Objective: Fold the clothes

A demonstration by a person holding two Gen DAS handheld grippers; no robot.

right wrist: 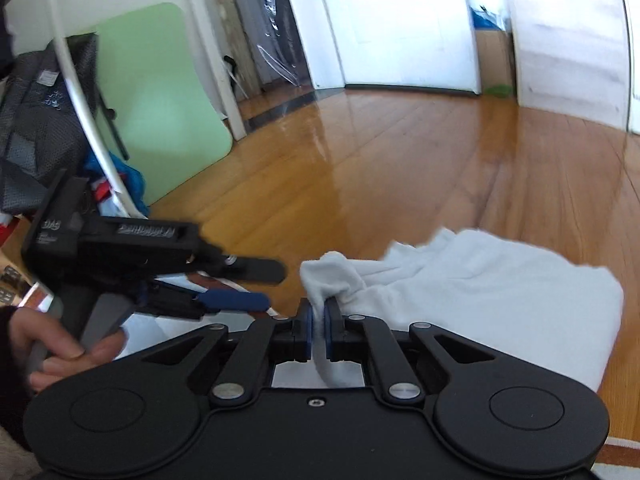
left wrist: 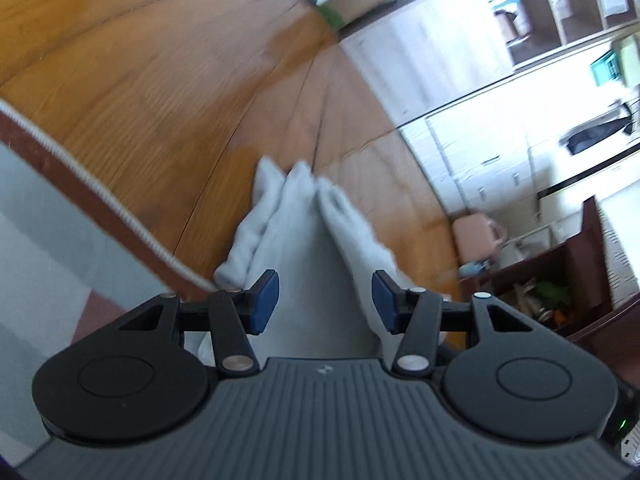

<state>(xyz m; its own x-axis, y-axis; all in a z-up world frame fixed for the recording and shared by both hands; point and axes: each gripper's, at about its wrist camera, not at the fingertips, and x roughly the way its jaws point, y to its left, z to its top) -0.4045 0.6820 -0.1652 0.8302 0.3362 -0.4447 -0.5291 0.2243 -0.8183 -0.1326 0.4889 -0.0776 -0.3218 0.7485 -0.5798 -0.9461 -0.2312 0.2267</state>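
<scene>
While the right gripper pinches a bunched corner of the white garment between its blue pads, the rest of the cloth spreads to the lower right of the right wrist view, over the wooden floor. The left gripper has its jaws spread wide with nothing between them; in its own view the garment runs up the centre of the frame in loose folds, past the pads and toward the floor. In the right view it shows at centre left, near the pinched corner.

Both views are blurred, so the tools seem to be in motion. The likely trouble: with only one small bunch held, the fabric could slip out or drag across the floor. If the left closes on the wrong layer among those folds, the fold would come out crooked.
</scene>
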